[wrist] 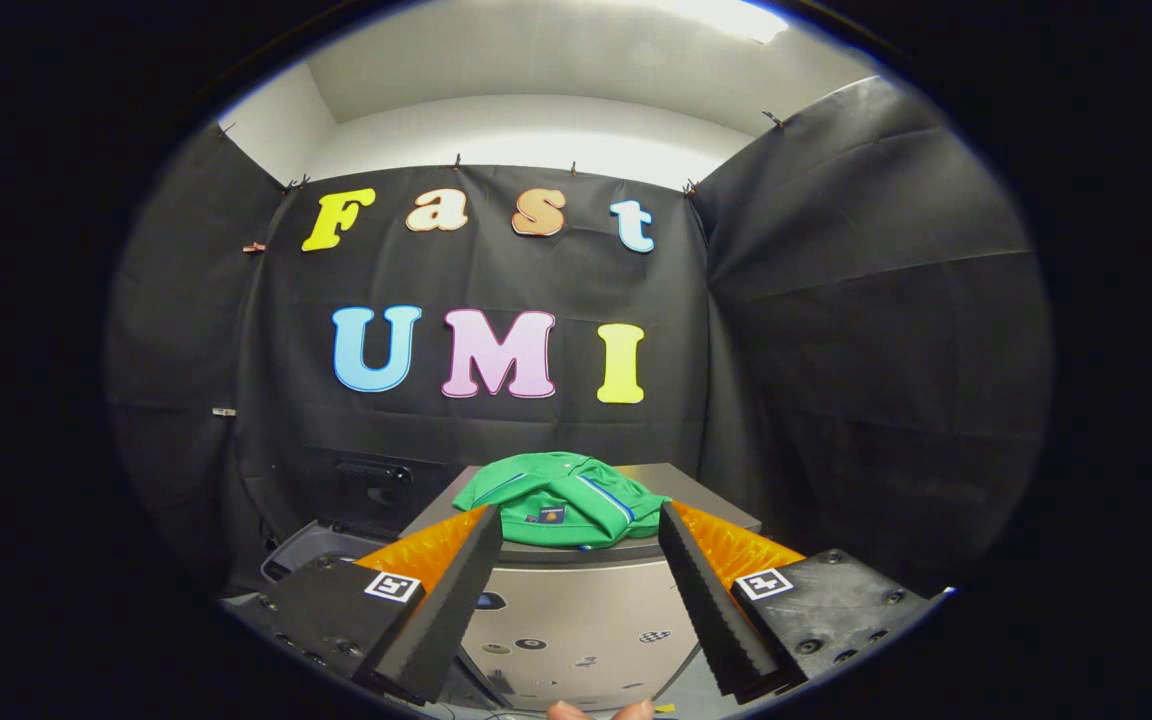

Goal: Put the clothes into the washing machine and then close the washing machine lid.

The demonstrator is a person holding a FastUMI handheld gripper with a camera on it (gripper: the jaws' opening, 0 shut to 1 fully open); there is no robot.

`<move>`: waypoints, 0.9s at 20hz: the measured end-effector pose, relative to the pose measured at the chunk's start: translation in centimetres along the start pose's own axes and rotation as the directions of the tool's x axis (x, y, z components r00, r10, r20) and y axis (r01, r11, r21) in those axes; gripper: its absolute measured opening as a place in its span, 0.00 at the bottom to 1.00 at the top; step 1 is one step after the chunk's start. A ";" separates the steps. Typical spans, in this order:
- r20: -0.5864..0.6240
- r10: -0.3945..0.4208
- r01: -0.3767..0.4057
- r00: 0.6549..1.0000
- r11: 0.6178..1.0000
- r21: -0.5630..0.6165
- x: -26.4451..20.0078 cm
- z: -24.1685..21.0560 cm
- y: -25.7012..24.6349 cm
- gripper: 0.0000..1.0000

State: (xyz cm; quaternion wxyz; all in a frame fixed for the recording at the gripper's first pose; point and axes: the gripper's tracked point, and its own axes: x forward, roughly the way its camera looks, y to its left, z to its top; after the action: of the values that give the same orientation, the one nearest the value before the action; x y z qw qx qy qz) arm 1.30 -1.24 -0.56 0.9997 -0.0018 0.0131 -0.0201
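Observation:
A folded green garment (558, 504) with a blue stripe lies on top of a grey box-like unit (576, 610), just beyond my fingertips. My gripper (581, 522) stands open, its two fingers spread wide, one at each side of the garment and short of it, with nothing between them. To the left of the grey unit, lower down, sits a dark machine (311, 550) with an open top rim and a raised dark lid (371, 480) behind it.
Black cloth walls close in the booth behind and on both sides. The front face of the grey unit carries several small round marks. Fingertips of a person's hand (601, 710) show just below the gripper.

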 end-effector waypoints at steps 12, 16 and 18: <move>-0.124 0.015 -0.018 0.992 1.000 -0.024 13.7 1.7 1.1 0.98; -0.258 0.017 -0.024 0.966 0.999 -0.023 20.3 -0.9 1.7 0.99; -0.336 0.032 -0.033 0.941 0.999 0.003 22.7 -2.7 2.6 0.99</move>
State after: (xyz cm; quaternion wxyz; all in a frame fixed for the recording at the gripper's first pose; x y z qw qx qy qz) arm 24.00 0.40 -3.88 0.9830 0.0005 0.1835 -0.0037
